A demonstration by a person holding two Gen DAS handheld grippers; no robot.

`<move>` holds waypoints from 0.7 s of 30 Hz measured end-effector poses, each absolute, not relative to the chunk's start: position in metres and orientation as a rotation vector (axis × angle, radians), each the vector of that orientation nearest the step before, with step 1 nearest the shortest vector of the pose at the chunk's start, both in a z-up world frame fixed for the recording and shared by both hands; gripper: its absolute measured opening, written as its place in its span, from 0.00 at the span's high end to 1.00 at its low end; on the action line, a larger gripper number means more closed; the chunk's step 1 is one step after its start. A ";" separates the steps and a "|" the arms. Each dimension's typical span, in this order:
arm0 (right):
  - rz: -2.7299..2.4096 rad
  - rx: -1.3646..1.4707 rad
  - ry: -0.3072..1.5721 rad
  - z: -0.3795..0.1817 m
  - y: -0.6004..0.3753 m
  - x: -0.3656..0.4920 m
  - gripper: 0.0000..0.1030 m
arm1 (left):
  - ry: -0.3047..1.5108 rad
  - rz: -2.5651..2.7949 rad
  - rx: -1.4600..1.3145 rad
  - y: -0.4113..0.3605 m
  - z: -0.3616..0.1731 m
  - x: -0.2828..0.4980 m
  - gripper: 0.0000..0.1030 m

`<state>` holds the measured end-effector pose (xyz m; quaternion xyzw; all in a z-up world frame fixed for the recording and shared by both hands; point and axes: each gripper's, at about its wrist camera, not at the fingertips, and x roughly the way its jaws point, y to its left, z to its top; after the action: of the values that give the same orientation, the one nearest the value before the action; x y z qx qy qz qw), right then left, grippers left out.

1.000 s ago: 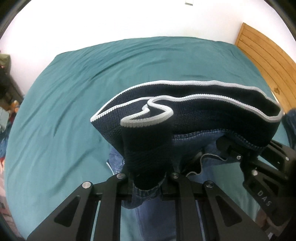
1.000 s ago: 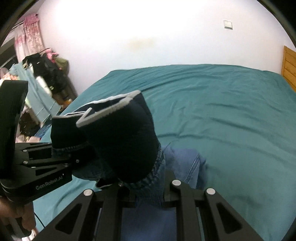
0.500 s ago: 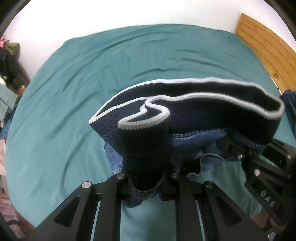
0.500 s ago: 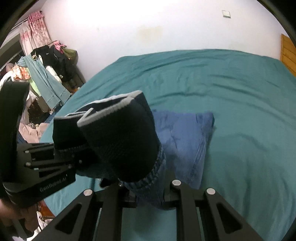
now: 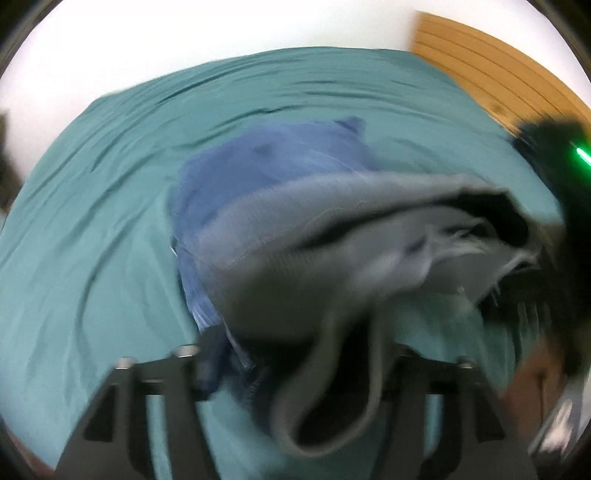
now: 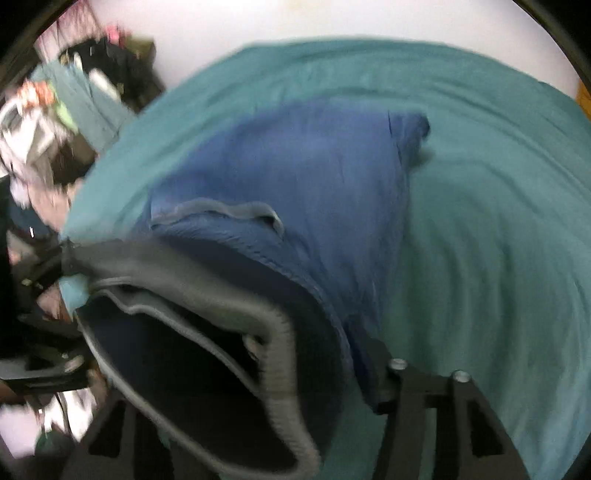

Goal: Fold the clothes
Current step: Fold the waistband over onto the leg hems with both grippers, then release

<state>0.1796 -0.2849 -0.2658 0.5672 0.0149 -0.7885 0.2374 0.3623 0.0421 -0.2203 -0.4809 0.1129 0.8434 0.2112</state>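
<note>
Left wrist view, blurred by motion: a blue denim garment with a dark ribbed waistband edged in pale grey (image 5: 306, 236) lies spread over the wrinkled teal bedsheet (image 5: 92, 240), its far end reaching toward the middle of the bed and its waistband end bunched up close to the camera. The left gripper (image 5: 295, 354) has its two black fingers standing apart on either side of the waistband; the fabric drapes over and between them, so whether they pinch it or merely sit under it cannot be told from this view. On the right of the garment, a dark shape with a green light (image 5: 554, 155) is probably the other gripper, too smeared to read. Beyond the sheet's far right corner stands a slatted wooden headboard (image 5: 491, 70) against a white wall (image 5: 184, 33).

Right wrist view, also blurred: the same denim garment (image 6: 295, 177) lies flat on the teal bedsheet (image 6: 498, 240), one leg end reaching toward the far side of the bed. Its grey-edged waistband opens as a dark loop right in front of the lens. The right gripper (image 6: 277, 398) shows one black finger clearly on the right of the waistband; the other is buried under cloth, so its grip cannot be told either. Left of the bed, a jumble of hanging clothes (image 6: 92, 85) fills the corner.
</note>
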 end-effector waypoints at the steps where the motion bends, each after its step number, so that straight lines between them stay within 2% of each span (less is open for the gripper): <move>1: -2.119 1.602 0.060 -0.269 -0.281 0.184 0.46 | 0.342 2.304 -1.332 0.037 -0.222 0.376 0.31; 3: -2.040 1.706 0.043 -0.276 -0.267 0.190 0.45 | 0.363 2.270 -1.353 0.024 -0.221 0.396 0.31; 6: -2.018 1.822 -0.134 -0.279 -0.238 0.189 0.42 | 0.223 2.313 -1.406 -0.004 -0.210 0.395 0.31; 8: -2.053 1.847 -0.300 -0.276 -0.219 0.183 0.36 | 0.000 2.375 -1.460 -0.027 -0.202 0.376 0.30; 9: -2.065 1.836 -0.416 -0.276 -0.213 0.176 0.35 | -0.137 2.367 -1.506 -0.034 -0.206 0.363 0.22; 13: -1.968 1.860 -0.870 -0.305 -0.206 0.148 0.33 | -0.598 2.191 -1.779 -0.039 -0.257 0.310 0.21; 15: -1.815 1.979 -1.071 -0.342 -0.210 0.140 0.33 | -0.714 2.099 -1.897 -0.031 -0.291 0.297 0.21; 18: -1.708 1.919 -1.306 -0.366 -0.216 0.148 0.44 | -0.856 2.013 -1.899 -0.024 -0.313 0.303 0.23; 19: -1.718 1.869 -1.319 -0.364 -0.219 0.150 0.55 | -0.881 2.010 -1.890 -0.023 -0.314 0.307 0.23; 20: -1.701 1.808 -1.330 -0.359 -0.222 0.151 0.66 | -0.882 2.008 -1.879 -0.022 -0.314 0.310 0.30; 21: -1.698 1.754 -1.331 -0.351 -0.222 0.152 0.68 | -0.865 2.018 -1.857 -0.022 -0.309 0.312 0.42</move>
<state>0.1523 -0.2224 -0.3513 0.6206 -0.4708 -0.6007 0.1798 0.3119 -0.0216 -0.3090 -0.6400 -0.2983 0.6955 0.1327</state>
